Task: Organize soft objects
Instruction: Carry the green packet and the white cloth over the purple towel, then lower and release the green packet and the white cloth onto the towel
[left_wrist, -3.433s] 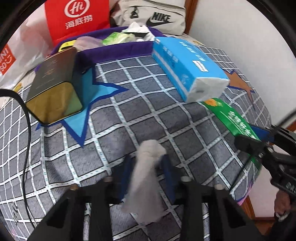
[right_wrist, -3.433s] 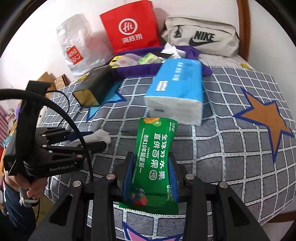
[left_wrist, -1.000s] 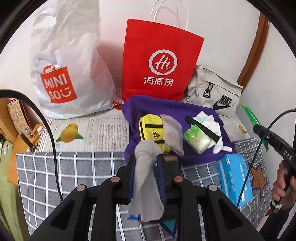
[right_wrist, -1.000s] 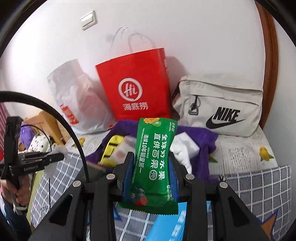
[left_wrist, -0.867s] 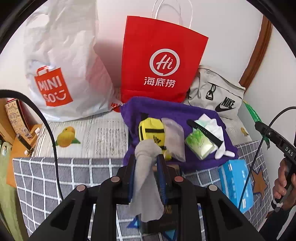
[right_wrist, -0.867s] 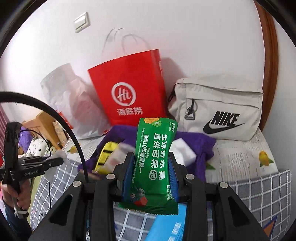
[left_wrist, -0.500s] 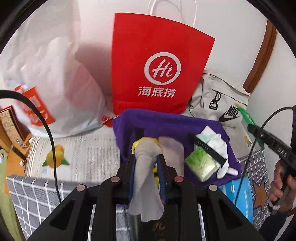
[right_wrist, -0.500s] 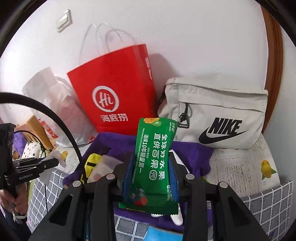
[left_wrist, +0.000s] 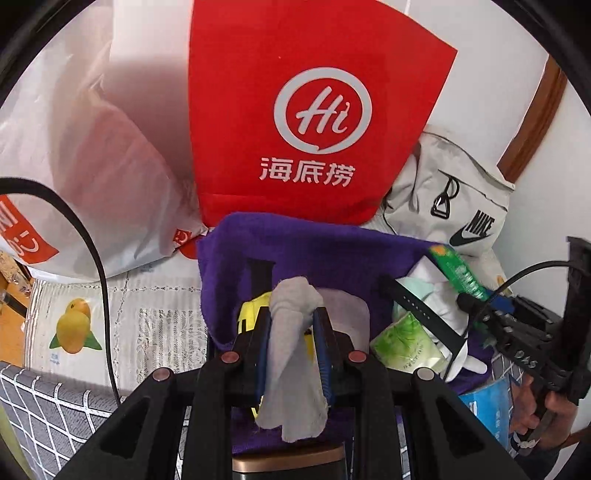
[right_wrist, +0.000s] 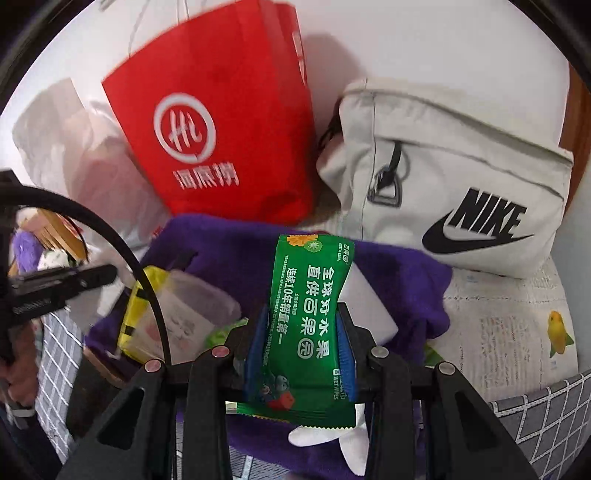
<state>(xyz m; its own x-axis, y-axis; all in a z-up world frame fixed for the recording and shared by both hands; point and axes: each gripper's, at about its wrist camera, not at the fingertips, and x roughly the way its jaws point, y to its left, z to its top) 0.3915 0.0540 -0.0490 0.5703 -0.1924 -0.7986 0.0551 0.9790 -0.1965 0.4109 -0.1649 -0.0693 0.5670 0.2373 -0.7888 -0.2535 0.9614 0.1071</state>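
Both our grippers tilt down over the purple towel (left_wrist: 314, 240): left gripper (left_wrist: 293, 332) pinching a grey cloth (left_wrist: 291, 354), right gripper (right_wrist: 301, 347) clamping a green wipes packet (right_wrist: 308, 314).

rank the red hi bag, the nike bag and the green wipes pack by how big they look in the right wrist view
1. red Hi bag
2. Nike bag, close to the red bag in apparent size, so that order is unsure
3. green wipes pack, smallest, though being clamped in the right claw near the lens enlarges it

Left gripper (left_wrist: 293, 350) and right gripper (right_wrist: 301, 347) both angle downward, jaws clamped on loads.
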